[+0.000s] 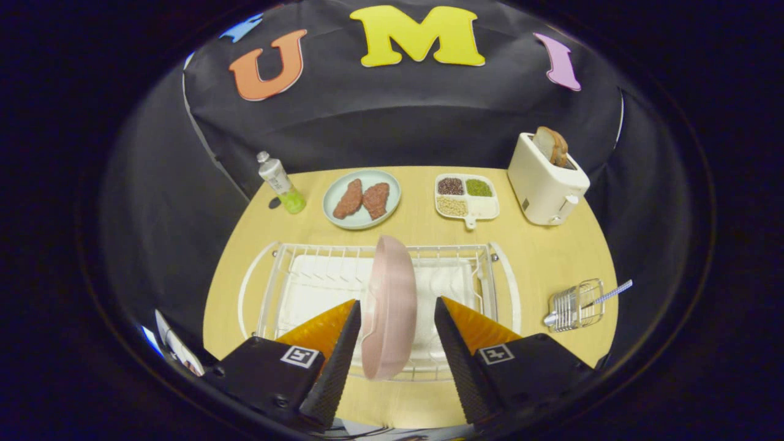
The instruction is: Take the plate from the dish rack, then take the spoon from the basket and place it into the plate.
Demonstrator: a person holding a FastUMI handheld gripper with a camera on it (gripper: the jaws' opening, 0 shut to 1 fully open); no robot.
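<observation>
Our tool (395,318) has its fingers apart, one on each side of the round pink plastic plate (388,306), which stands on edge in the white wire dish rack (288,288). We should close gently on its rim, then lift straight up.

Pink plate (389,306) upright in white dish rack (269,288); spoon (603,297) in wire basket (576,304).
</observation>
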